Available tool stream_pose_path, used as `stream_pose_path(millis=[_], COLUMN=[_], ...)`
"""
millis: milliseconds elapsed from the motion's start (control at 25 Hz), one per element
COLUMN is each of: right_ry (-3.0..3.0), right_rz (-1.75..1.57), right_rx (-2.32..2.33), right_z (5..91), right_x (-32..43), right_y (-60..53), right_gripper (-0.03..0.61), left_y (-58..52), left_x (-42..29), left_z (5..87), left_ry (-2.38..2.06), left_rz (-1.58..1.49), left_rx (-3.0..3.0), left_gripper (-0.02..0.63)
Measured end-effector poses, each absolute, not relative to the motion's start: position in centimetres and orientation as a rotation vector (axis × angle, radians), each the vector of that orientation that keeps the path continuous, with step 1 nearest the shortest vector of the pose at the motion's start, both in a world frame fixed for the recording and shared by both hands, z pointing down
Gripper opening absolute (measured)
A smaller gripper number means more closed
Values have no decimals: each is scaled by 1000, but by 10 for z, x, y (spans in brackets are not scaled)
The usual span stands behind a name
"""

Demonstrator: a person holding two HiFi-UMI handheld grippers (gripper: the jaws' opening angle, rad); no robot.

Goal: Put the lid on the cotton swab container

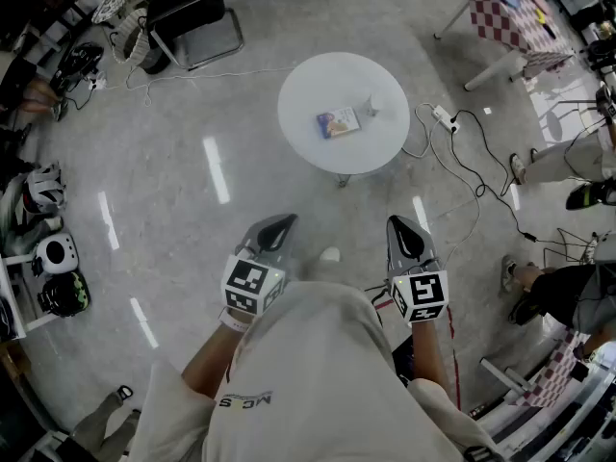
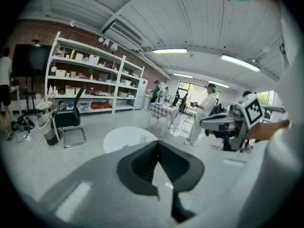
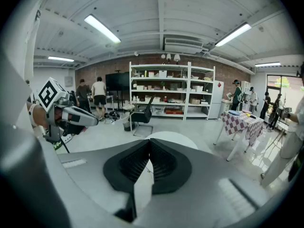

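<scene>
A round white table stands on the floor well ahead of me. On it sit a small clear container and a flat blue-and-orange item; I cannot make out a lid at this distance. My left gripper and right gripper are held close to my body, far short of the table, both shut with nothing in them. In the left gripper view the jaws meet at the tip, with the table beyond. In the right gripper view the closed tip partly hides the table.
A black chair stands at the back left, and a checkered table at the back right. A power strip and cables trail on the floor right of the round table. Helmets sit on shelving at the left. People stand at the right.
</scene>
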State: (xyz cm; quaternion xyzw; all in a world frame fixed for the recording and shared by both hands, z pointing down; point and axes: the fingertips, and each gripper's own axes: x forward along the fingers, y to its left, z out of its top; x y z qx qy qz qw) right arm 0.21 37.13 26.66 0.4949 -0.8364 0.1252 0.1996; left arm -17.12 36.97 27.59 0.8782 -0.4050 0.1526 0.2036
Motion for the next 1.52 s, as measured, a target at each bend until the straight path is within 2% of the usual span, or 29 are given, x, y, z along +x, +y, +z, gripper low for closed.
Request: stream_pose_path(millis=[280, 840, 1080, 1520], right_ry=[-2470, -2554, -2518, -2411], right_rz=[284, 409, 492, 416], right_rx=[1480, 1449, 1471, 1393], right_z=[217, 252, 262, 275], right_x=[42, 95, 118, 84], right_y=[383, 417, 378, 226], right_gripper=[2, -1, 0, 0], left_y=[386, 412, 360, 192], left_x=[-91, -23, -11, -38], left_z=[215, 239, 235, 274], left_ry=[-1185, -1232, -1219, -1097], left_rz=[334, 420, 419, 380], left_rx=[2541, 2529, 2545, 2487], left_gripper=[0, 0, 0, 0])
